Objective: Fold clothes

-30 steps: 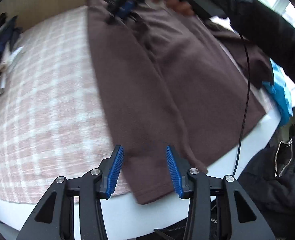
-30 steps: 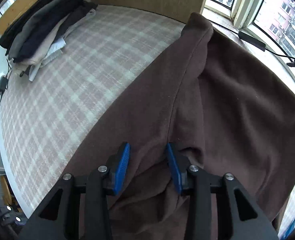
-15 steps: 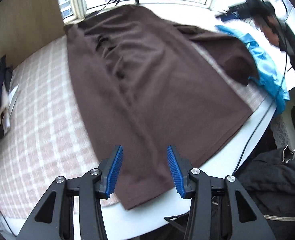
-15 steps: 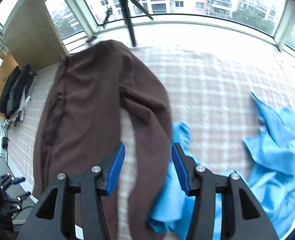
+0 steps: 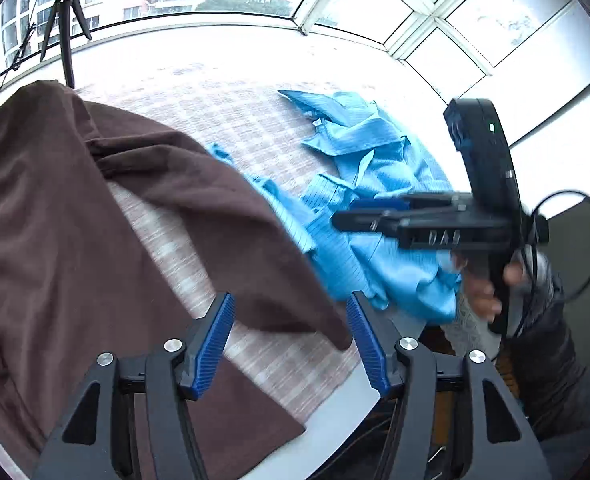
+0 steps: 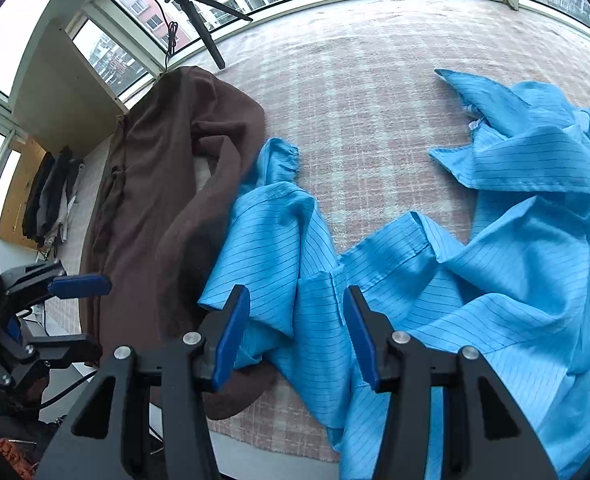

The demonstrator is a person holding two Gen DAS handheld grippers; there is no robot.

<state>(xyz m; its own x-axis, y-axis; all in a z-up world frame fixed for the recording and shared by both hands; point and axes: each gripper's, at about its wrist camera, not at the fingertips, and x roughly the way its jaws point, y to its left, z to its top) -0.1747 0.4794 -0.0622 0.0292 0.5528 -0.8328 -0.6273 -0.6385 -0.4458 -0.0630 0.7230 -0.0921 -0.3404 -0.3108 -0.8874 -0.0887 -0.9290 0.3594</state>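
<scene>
Your left claw has just been opening, nothing between its pads, above the brown garment's sleeve on the table. Right claw also apart and empty over the crumpled blue shirt. Sleeve overlaps the shirt, probably why you're here.

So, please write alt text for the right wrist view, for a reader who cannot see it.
An open right claw hovers over a crumpled blue striped shirt on a checked cloth. A brown garment lies to the left, its sleeve partly over the shirt. The left claw shows at the left edge.
</scene>
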